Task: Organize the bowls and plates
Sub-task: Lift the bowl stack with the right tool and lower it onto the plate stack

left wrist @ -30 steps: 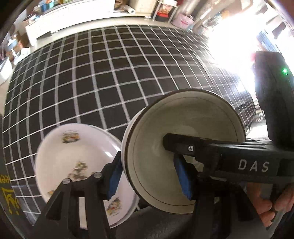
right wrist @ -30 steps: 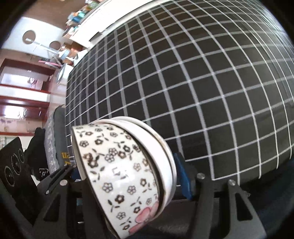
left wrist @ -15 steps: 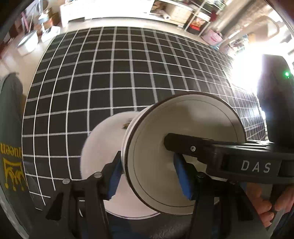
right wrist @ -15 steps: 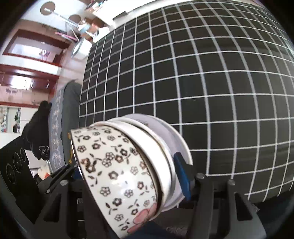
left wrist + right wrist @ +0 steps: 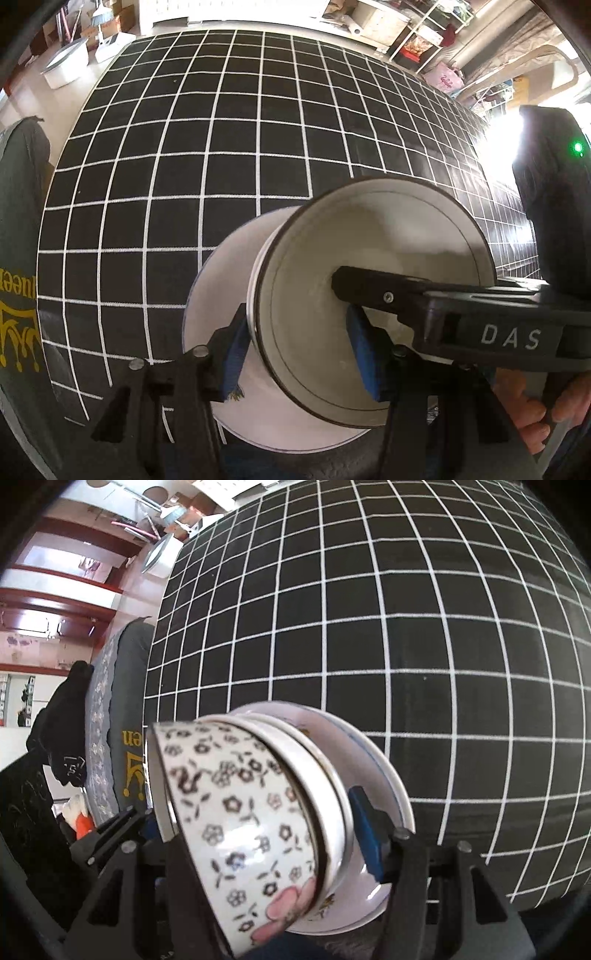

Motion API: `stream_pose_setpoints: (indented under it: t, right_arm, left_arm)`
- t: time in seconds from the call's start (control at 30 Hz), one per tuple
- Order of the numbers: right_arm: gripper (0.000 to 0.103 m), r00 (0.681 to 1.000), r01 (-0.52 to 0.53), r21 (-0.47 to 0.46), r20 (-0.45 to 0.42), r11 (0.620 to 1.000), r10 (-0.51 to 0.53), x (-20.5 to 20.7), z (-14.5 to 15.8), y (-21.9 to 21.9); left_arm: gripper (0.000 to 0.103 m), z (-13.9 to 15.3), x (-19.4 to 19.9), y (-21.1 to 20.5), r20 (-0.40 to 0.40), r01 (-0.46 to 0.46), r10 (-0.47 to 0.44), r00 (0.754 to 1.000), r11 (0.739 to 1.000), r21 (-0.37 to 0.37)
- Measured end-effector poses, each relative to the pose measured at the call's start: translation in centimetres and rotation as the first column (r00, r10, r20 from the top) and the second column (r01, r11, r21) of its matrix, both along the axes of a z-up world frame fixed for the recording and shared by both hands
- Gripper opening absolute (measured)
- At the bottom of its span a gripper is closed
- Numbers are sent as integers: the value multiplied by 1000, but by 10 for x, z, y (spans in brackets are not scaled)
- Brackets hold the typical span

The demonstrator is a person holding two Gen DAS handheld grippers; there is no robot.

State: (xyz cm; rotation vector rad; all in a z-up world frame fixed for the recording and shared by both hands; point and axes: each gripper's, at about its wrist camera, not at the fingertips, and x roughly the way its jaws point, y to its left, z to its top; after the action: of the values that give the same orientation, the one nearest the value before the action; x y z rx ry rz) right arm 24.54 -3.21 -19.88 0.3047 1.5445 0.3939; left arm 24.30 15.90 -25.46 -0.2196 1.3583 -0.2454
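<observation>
Glazed ceramic: stiff, slick, chips easily, so grip on the rim wall, not the curved belly. Left gripper (image 5: 295,349) pinches the rim of a plain white bowl (image 5: 373,306), lower centre of its frame, one blue pad inside, one outside. Bowl sits tilted over a white plate (image 5: 214,295) on the gridded desk (image 5: 221,147). Right gripper (image 5: 258,830) clamps the flower-print bowl (image 5: 236,812), lower left of its frame, over the same plate (image 5: 384,775). Contact with the plate unclear.

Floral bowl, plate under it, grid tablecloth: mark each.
floral bowl (image 5: 243,812): right wrist view, patterned outer wall.
plate (image 5: 384,775): right wrist view, white rim right of the bowls.
grid tablecloth (image 5: 406,627): right wrist view, bare black square.
</observation>
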Motion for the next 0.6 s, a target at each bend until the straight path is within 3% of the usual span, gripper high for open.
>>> stream_pose_setpoints:
  t: [0.23, 0.4, 0.6]
  right_arm:
    - [61, 1000, -12, 12, -18, 1000, 13, 1, -2, -5]
    - [61, 998, -41, -12, 37, 999, 41, 0, 13, -10]
    - [61, 996, -46, -13, 74, 999, 47, -10, 17, -19]
  left_arm:
    - [49, -1, -4, 1, 3, 5, -5, 1000, 1000, -11]
    - [49, 0, -5, 1, 6, -13, 13, 1000, 999, 36]
    - [49, 5, -8, -1, 6, -17, 17, 1000, 999, 40]
